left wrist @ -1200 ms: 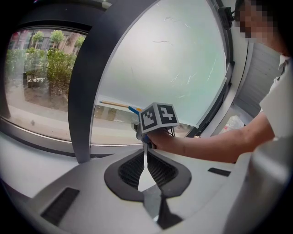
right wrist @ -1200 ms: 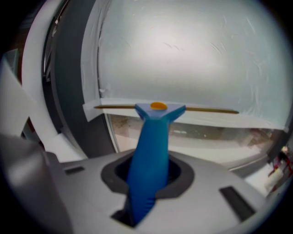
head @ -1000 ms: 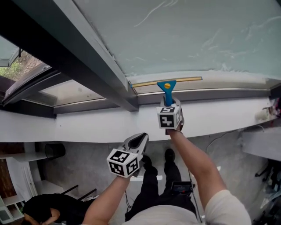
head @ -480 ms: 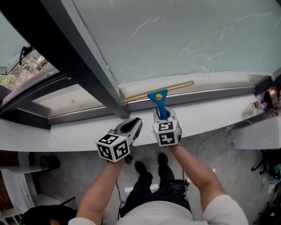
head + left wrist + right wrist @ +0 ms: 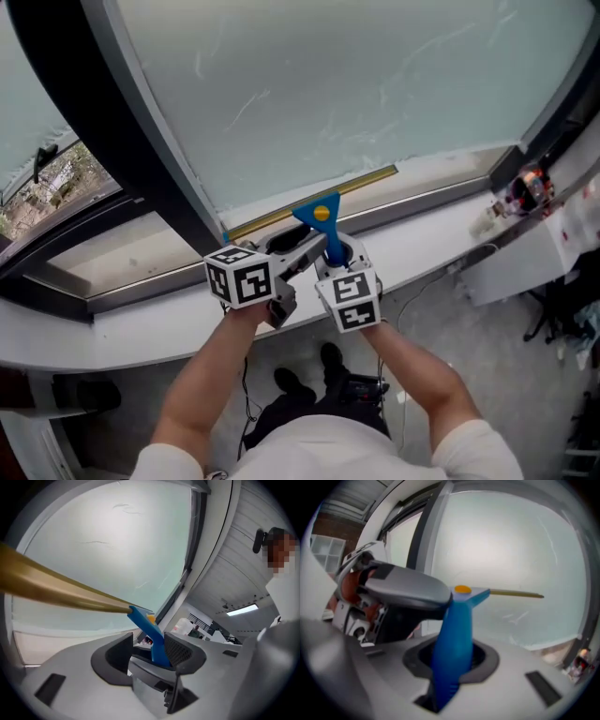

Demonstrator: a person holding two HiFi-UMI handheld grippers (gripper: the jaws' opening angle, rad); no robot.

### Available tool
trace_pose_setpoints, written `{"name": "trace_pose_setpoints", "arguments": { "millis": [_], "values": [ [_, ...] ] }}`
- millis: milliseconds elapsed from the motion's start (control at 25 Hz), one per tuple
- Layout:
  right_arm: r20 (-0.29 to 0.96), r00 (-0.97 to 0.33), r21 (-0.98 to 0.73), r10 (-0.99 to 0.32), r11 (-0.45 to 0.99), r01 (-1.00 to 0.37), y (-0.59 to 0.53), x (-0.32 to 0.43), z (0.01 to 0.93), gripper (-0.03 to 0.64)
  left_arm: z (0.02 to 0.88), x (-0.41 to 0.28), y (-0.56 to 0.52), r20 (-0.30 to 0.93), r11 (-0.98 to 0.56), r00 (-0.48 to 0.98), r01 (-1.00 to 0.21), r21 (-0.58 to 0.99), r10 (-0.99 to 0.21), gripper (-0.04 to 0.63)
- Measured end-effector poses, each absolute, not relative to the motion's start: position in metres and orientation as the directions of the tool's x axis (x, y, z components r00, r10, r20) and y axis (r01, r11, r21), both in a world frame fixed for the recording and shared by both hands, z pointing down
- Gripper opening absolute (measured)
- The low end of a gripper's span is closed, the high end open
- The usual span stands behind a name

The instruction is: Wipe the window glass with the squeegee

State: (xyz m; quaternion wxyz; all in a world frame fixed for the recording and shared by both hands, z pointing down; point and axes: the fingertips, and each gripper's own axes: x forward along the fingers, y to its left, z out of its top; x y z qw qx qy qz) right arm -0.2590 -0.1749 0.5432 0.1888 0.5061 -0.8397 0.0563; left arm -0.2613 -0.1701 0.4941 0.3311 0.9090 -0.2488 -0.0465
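Your left gripper point(image 5: 150, 649) has its jaws standing wide apart, and they have just been opening. The blue handle of the squeegee point(image 5: 328, 236) rises between them, close against the meshed pad on one side and with a clear gap to the pad on the other, so nothing is pinched there. Your right gripper point(image 5: 451, 657) is the one doing the holding: its jaws are closed on the lower part of that same blue handle, which stands up out of them and ends in a fan-shaped head with a yellow knob point(image 5: 322, 214) at its middle. From above, the two grippers sit side by side with their marker cubes toward you. The left one reaches across to the handle just above the right one's grip. The squeegee's brass-coloured blade bar point(image 5: 314, 200) runs slantwise along the bottom of the window glass point(image 5: 328, 84), just above the white sill point(image 5: 431, 225). One end lies near the dark frame post point(image 5: 122, 122) and the other points toward the cluttered corner at the right (whether the rubber edge presses on the pane no view shows). The glass itself looks pale, milky green, with a few thin white streaks scattered over it and a ragged whitish line along its lower edge, just above the blade.
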Motion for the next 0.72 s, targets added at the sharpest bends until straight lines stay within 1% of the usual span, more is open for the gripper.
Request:
{"name": "trace_pose_setpoints", "arguments": {
  "millis": [160, 280, 320, 360, 400, 600, 720],
  "values": [
    [0.347, -0.396, 0.127, -0.850, 0.461, -0.878, -0.160, -0.236, 0.517, 0.091, 0.457, -0.246, -0.167, -0.024, -0.670, 0.888, -0.328, 0.666, -0.459, 0.216],
    [0.326, -0.407, 0.177, -0.853, 0.478, -0.860, -0.149, -0.225, 0.502, 0.091, 0.437, -0.237, -0.166, -0.065, -0.667, 0.889, -0.291, 0.686, -0.454, 0.215],
    [0.315, -0.412, 0.189, -0.855, 0.481, -0.856, -0.147, -0.221, 0.496, 0.091, 0.432, -0.233, -0.164, -0.080, -0.662, 0.888, -0.275, 0.697, -0.454, 0.204],
    [0.304, -0.416, 0.200, -0.857, 0.485, -0.851, -0.144, -0.216, 0.489, 0.091, 0.427, -0.228, -0.163, -0.098, -0.658, 0.886, -0.258, 0.708, -0.453, 0.176],
    [0.294, -0.423, 0.209, -0.857, 0.489, -0.847, -0.143, -0.211, 0.483, 0.091, 0.421, -0.223, -0.161, -0.114, -0.657, 0.884, -0.245, 0.713, -0.453, 0.172],
    [0.230, -0.441, 0.271, -0.868, 0.492, -0.827, -0.143, -0.170, 0.452, 0.094, 0.399, -0.189, -0.162, -0.142, -0.626, 0.853, -0.245, 0.740, -0.502, 0.160],
    [0.164, -0.458, 0.318, -0.874, 0.486, -0.814, -0.146, -0.134, 0.428, 0.107, 0.383, -0.156, -0.166, -0.168, -0.612, 0.840, -0.224, 0.758, -0.515, 0.156]
  ]
}}
